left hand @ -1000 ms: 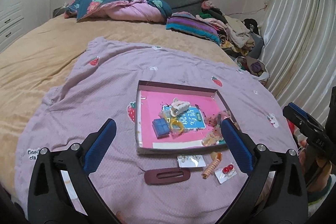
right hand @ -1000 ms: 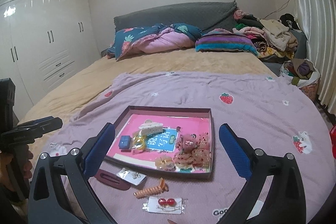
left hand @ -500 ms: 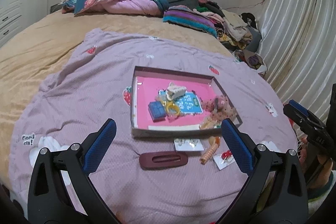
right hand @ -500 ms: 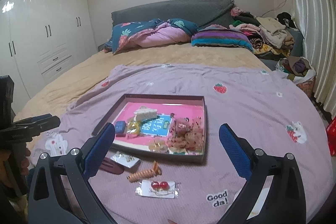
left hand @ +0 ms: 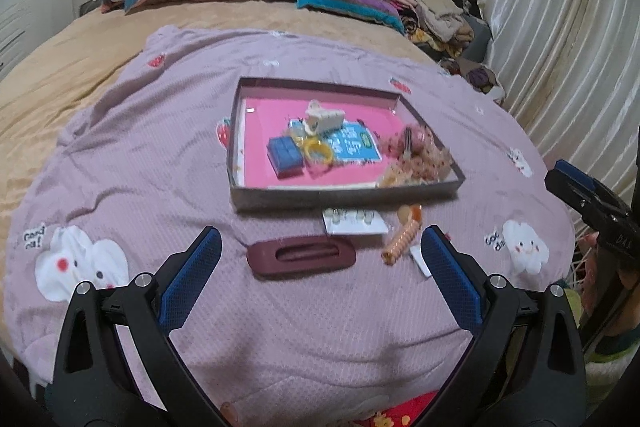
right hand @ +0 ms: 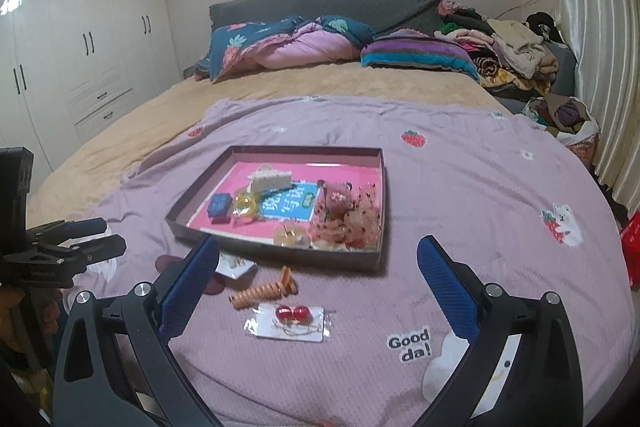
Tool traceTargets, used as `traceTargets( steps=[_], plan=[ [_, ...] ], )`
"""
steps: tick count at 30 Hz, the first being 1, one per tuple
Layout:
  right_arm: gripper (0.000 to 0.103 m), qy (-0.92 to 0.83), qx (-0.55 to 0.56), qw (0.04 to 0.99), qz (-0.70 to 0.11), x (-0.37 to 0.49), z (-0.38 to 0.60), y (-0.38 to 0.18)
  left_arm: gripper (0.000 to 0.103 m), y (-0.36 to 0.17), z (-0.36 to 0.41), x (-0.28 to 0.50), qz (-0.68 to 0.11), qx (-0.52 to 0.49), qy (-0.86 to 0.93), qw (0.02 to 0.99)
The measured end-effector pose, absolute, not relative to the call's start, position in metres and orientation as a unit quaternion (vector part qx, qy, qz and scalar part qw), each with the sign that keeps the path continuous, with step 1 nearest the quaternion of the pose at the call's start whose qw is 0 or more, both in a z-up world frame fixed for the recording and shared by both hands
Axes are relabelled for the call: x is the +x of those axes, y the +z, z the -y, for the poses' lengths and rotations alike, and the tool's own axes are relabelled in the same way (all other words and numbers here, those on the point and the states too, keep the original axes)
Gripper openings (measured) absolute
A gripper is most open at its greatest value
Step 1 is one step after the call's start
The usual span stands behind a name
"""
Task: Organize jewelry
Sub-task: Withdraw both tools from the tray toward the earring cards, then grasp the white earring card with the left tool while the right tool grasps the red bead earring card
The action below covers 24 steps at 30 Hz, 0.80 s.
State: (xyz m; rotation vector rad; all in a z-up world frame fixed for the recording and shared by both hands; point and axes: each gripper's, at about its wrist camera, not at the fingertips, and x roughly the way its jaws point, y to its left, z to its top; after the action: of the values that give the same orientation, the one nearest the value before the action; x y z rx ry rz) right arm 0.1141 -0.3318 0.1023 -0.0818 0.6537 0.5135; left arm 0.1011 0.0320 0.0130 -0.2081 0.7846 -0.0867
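Maroon hair clip [left hand: 301,256], spiral clip [left hand: 401,242], earring card [right hand: 289,321] before tray [right hand: 280,254].

Bed [right hand: 320,83] between white wardrobe [right hand: 80,39] and pale curtain [right hand: 592,47]

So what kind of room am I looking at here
Almost certainly a home bedroom: a bed with a grey headboard and a rumpled quilt, a white built-in wardrobe along the wall, and curtains beside a pile of clothes.

Rumpled quilt [right hand: 288,45], striped pillow [right hand: 416,53], white wardrobe [right hand: 80,39], pleated curtain [left hand: 560,39].
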Motion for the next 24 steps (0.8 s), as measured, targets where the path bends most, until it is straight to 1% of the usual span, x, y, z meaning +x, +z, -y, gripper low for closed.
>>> traceTargets(
  steps=[13,24],
  plan=[
    [0.099,0.26,-0.06,0.901,-0.341,0.106,0.33,0.079,0.093,-0.02,-0.026,0.1,-0.417,-0.086,-0.038,0.904],
    [0.099,0.265,-0.072,0.885,-0.377,0.106,0.331,0.046,0.093,-0.044,-0.022,0.108,-0.443,-0.073,-0.03,0.893]
  ],
)
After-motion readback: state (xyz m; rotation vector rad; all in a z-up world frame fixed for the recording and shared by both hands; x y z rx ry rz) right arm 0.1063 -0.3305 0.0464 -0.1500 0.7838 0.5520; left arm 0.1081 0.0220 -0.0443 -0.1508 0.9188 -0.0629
